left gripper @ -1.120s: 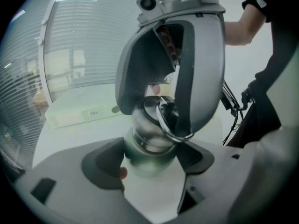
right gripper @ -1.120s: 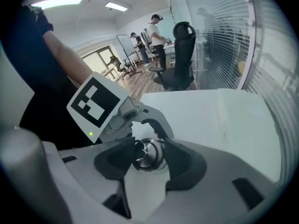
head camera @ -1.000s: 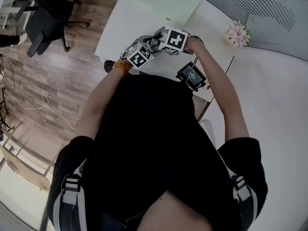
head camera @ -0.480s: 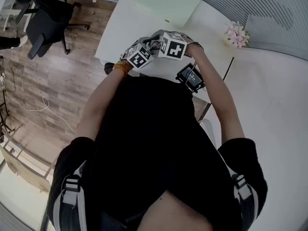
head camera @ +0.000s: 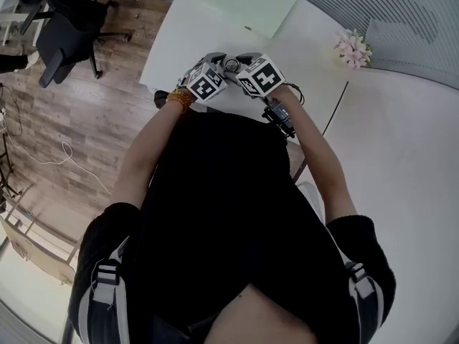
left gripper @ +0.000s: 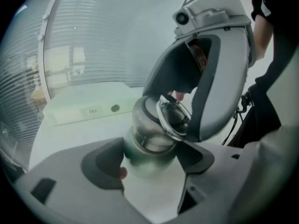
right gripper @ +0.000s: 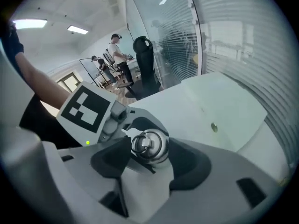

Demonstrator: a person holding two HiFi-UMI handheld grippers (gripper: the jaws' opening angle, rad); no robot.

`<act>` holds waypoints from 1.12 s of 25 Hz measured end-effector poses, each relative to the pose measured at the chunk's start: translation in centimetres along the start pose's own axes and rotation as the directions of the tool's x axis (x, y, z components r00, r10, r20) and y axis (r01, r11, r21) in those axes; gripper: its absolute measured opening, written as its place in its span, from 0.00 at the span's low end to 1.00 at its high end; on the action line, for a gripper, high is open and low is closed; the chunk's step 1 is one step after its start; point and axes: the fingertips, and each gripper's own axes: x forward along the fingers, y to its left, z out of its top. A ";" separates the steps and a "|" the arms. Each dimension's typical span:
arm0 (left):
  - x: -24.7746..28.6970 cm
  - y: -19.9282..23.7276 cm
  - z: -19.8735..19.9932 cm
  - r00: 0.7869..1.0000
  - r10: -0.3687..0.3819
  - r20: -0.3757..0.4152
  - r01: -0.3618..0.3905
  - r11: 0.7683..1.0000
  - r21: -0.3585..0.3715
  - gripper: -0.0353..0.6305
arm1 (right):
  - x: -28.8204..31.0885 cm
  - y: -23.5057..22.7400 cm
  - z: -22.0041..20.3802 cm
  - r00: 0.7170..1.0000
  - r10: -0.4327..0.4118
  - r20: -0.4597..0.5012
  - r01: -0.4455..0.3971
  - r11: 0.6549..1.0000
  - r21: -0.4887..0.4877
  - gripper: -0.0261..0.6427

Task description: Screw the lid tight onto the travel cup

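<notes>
- Travel cup (left gripper: 147,153), metal-bodied, sits between the pads of the left tongs (left gripper: 152,161), which are clamped on its body from both sides, just below the lid.
- Lid (right gripper: 149,146) sits on the mouth of the cup, with a metal ring (right gripper: 142,144) on its top.
- Right tongs (right gripper: 149,155) come down over the lid from above. Their jaws have just been opening, and the lid lies between the pads with the pads standing just off its sides.
- Seen from the head, both tongs meet at the near edge of the white bench (head camera: 172,49), their marker cubes side by side and the cup top showing between them.
- Whether the cup's foot rests on the bench cannot be told.
- Farther back on the bench lies a pale green flat box (head camera: 247,6), well apart from the cup.
- A bunch of pink flowers (head camera: 353,49) stands off to the right.
- A small black device (head camera: 281,115) lies on the bench beside the right forearm.
- The left wrist wears an orange bead bracelet (head camera: 181,99).
</notes>
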 end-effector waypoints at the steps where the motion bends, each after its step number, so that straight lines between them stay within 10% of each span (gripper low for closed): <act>1: 0.0 -0.1 0.0 1.000 -0.001 -0.002 0.001 1.000 0.000 0.59 | 0.1 0.1 -0.1 1.000 0.006 -0.006 -0.006 1.000 -0.011 0.42; 8: -0.1 -0.2 -0.2 1.000 -0.008 -0.010 0.008 1.000 0.005 0.59 | 0.5 0.7 -0.3 0.987 0.102 -0.127 -0.128 0.968 -0.217 0.42; 18: 0.0 -0.1 -0.1 1.000 -0.015 -0.011 0.015 1.000 0.002 0.59 | 0.7 1.5 -0.6 0.922 0.055 -0.384 -0.287 0.762 -0.581 0.41; 24: 0.2 -0.4 -0.6 0.999 -0.034 -0.026 0.035 0.998 0.043 0.59 | 0.8 1.0 -1.3 0.948 0.046 -0.315 -0.238 0.760 -0.605 0.49; 28: -0.4 -0.5 -1.4 0.997 -0.065 -0.044 0.067 0.996 0.062 0.63 | -0.5 0.8 0.1 0.988 0.062 -0.141 -0.127 0.846 -0.518 0.51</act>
